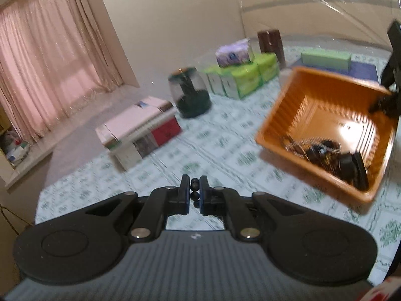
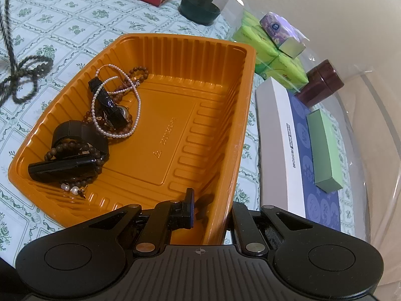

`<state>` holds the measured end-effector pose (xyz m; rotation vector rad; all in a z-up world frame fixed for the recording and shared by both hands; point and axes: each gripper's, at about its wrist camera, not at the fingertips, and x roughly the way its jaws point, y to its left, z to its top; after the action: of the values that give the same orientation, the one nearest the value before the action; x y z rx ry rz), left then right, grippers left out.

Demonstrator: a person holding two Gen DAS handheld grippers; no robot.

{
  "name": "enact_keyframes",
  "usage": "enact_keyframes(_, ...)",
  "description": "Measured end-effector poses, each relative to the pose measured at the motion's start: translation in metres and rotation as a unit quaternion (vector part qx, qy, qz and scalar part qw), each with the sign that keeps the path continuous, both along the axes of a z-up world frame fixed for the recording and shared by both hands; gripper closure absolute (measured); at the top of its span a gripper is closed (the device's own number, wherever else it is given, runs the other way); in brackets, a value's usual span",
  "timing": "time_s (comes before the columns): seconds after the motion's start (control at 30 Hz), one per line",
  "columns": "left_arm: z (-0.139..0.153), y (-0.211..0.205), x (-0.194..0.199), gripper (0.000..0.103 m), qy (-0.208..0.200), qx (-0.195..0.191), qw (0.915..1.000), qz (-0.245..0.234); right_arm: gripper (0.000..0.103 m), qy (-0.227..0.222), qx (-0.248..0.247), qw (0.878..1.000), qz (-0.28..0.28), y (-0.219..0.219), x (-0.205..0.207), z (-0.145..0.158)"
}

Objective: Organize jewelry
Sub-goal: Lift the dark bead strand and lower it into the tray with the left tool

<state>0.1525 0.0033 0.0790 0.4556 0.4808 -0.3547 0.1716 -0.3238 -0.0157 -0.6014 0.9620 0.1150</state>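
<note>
Pinching a strand of dark beads point(image 1: 194, 190) between its nearly closed fingers, the left gripper point(image 1: 194, 195) hung above the counter point(image 1: 205, 145) with its floral cloth. To the right in that view sat the orange tray point(image 1: 295, 105), blurred, with dark jewelry heaped in its near corner.

Seen from the right wrist, the right gripper point(image 2: 213, 208) clamped the tray's near wall point(image 2: 220, 200), one finger inside and the other outside. A pearl necklace point(image 2: 100, 115), brown bead bracelets point(image 2: 136, 72) and a black watch point(image 2: 110, 102) lay at the tray's left end. Another dark bead string point(image 2: 27, 75) lay on the cloth just left of the tray.
</note>
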Motion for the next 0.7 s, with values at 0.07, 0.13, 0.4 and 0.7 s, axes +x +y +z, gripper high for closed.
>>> enact_keyframes(0.07,0.015,0.005,0.001,0.097,-0.012,0.003,0.9999,0.001,0.093,0.0,-0.002,1.0,0.001,0.001,0.0,0.0)
enact_keyframes(0.13,0.032,0.009,0.001,0.097,-0.025,0.003,0.9997,0.0,0.093,0.0,-0.004,1.0,0.002,0.001,0.0,0.001)
enact_keyframes(0.4,0.082,0.023,0.003,0.097,-0.058,0.003,0.9983,0.0,0.093,0.0,-0.009,1.0,0.005,0.002,0.001,0.001)
enact_keyframes(0.7,0.12,0.032,0.013,0.097,-0.074,0.014,0.9971,-0.004,0.093,0.001,-0.018,1.0,0.011,0.005,0.003,0.004)
